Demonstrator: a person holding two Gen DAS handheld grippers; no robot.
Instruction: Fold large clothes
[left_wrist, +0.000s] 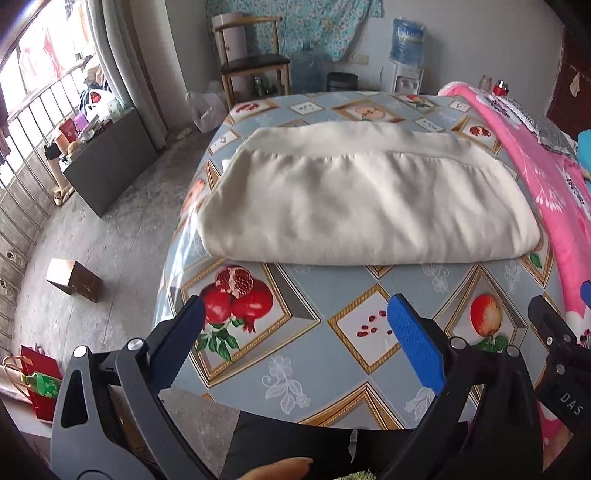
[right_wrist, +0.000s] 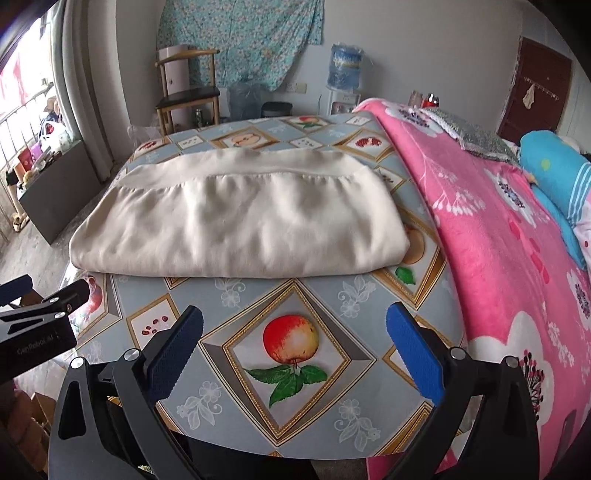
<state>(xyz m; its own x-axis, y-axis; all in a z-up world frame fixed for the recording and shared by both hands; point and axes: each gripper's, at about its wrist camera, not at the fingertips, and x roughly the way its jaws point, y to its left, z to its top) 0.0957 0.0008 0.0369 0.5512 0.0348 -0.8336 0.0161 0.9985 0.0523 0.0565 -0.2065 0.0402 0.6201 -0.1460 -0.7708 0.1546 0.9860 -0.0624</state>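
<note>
Cream cloth fills the middle of the left wrist view: we see the folded garment (left_wrist: 365, 199) lying flat on the fruit-patterned tablecloth (left_wrist: 295, 354), its banded edge toward the top of the frame. Our left gripper (left_wrist: 295, 321) sits at the bottom, its blue pads spread wide with nothing between them, well short of the garment. A pink blanket (left_wrist: 535, 177) runs down the right edge, and a wooden chair (left_wrist: 251, 62) stands at upper centre.

From the right wrist view, we find the same garment (right_wrist: 240, 225) in the upper middle, near the blanket (right_wrist: 480, 240) on its right. Our right gripper (right_wrist: 295, 321) is also spread and empty, above a printed apple. At the left edge part of the left gripper (right_wrist: 48, 299) shows.
</note>
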